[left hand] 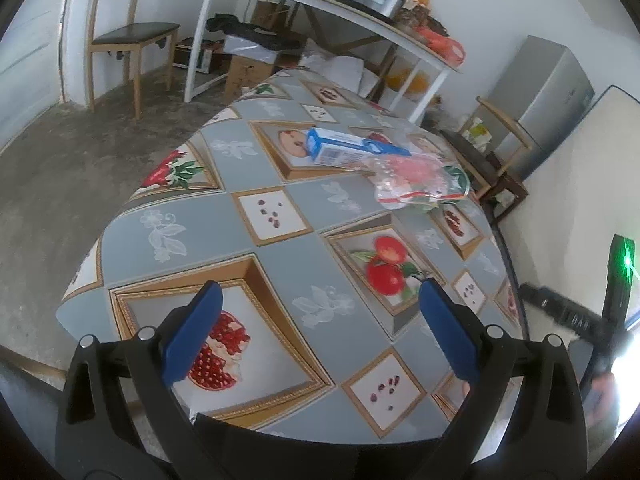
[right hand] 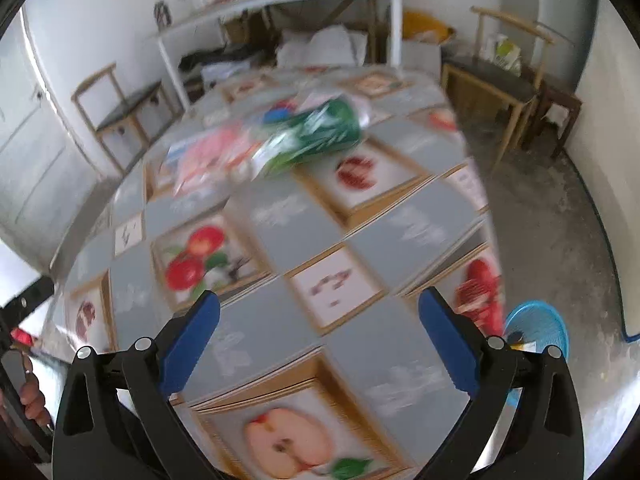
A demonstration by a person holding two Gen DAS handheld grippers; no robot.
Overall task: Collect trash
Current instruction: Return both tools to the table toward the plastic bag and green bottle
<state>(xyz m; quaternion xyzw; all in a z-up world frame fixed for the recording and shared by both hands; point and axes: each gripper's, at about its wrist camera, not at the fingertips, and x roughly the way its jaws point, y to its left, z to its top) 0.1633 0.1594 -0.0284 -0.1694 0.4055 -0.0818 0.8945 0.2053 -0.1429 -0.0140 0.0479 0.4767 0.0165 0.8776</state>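
A cluttered room with a white shelf-table (left hand: 320, 12), wooden chairs and a fruit-print tablecloth (left hand: 280, 248) over the near table is shown. In the left wrist view, the left gripper (left hand: 320, 328) is held spread wide over the near edge, nothing between the blue pads (left hand: 196, 336); the trash is seen well ahead near the far side: a blue-white carton (left hand: 344, 148) lying flat, with a crumpled clear-pink wrapper (left hand: 416, 180) touching its right end. In the right wrist view, heavily blurred, the right gripper (right hand: 320, 328) is likewise released and empty; a green packet (right hand: 320, 136) is seen beside the pink wrapper (right hand: 212, 156), and a blue basket (right hand: 538, 328) on the floor just past the table's right edge, probably the bin. For a clean pick, one item should be approached at a time, jaws lowered astride the carton's narrow width, wrapper pinched at its bunched middle, motion slowed before closing.
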